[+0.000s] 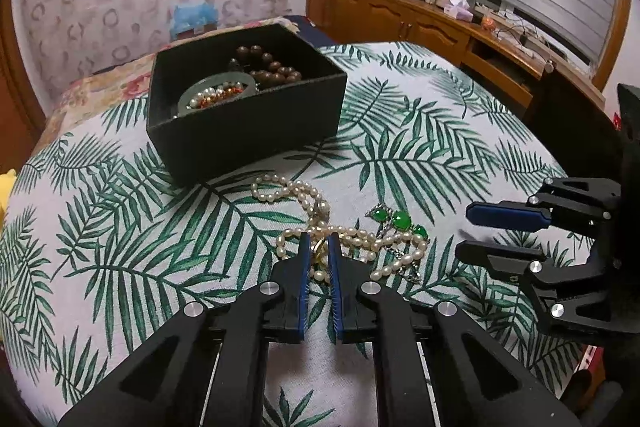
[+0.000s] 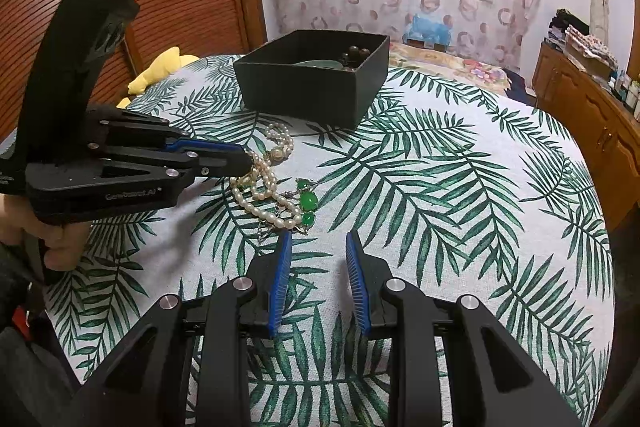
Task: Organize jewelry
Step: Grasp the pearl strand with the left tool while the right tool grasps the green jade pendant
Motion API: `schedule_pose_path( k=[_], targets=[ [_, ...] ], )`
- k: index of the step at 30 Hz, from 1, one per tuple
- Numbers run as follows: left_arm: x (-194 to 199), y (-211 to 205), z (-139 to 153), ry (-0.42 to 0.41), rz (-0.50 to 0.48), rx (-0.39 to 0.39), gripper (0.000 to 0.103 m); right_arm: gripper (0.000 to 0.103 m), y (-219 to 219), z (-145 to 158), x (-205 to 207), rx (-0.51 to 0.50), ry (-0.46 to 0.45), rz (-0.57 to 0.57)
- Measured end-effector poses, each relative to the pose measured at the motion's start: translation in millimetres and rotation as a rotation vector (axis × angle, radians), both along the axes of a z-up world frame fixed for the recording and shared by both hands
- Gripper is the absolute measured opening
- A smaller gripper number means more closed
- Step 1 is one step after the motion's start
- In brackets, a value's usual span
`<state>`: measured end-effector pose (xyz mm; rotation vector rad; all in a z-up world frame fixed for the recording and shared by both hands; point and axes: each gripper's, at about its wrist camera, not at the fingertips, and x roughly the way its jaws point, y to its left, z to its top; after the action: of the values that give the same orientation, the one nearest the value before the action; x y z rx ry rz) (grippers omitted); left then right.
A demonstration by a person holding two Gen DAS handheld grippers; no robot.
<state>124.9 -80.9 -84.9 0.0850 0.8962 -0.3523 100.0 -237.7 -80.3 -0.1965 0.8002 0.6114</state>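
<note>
- The left gripper reaches into a tangle of pearl necklace lying on the leaf-print surface; its blue-padded fingers are narrowed to a slim gap, with a gold piece of the strand and some pearls showing between them. Whether they actually pinch the strand I cannot tell.
- From the right wrist view, the same gripper comes in from the left, its tips touching the upper part of the pearl strand.
- A green-stone pendant lies tangled in the right side of the pearls, touching them; in the right wrist view it sits just far of the right gripper's tips.
- The right gripper hovers near the pile with its fingers spread apart and holding nothing; in the left wrist view it enters from the right, beside the pendant.
- A black box stands on the far side of the surface, just beyond the pearls. Inside lie a pale green bangle, dark brown wooden beads, and a small strand of pearls and reddish beads within the bangle's ring.
</note>
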Motion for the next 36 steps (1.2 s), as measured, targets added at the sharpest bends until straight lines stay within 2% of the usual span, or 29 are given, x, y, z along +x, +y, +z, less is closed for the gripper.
schedule_pose_path(
  k=[9,12,14,33,36],
  targets=[
    [7.0,1.4,-2.9,0.003,-0.002,-0.007,0.008,0.03,2.1,-0.1,-1.5,-0.01,-0.011,-0.001],
    [5.5,2.3,-2.1,-0.01,0.002,-0.004,0.002,0.03,3.5,-0.9,-3.4,-0.012,-0.012,0.002],
    [3.6,5.1,-0.1,-0.017,0.018,-0.015,0.002,0.03,3.6,-1.3,-2.4,-0.011,-0.007,0.004],
    [-43.7,30.1,40.5,-0.137,0.062,-0.098,0.002,0.03,10.5,5.5,10.7,-0.009,-0.016,0.032],
    [-47.1,31.4,44.1,-0.152,0.063,-0.102,0.002,0.024,17.8,5.5,20.4,-0.022,-0.011,0.039]
  ],
)
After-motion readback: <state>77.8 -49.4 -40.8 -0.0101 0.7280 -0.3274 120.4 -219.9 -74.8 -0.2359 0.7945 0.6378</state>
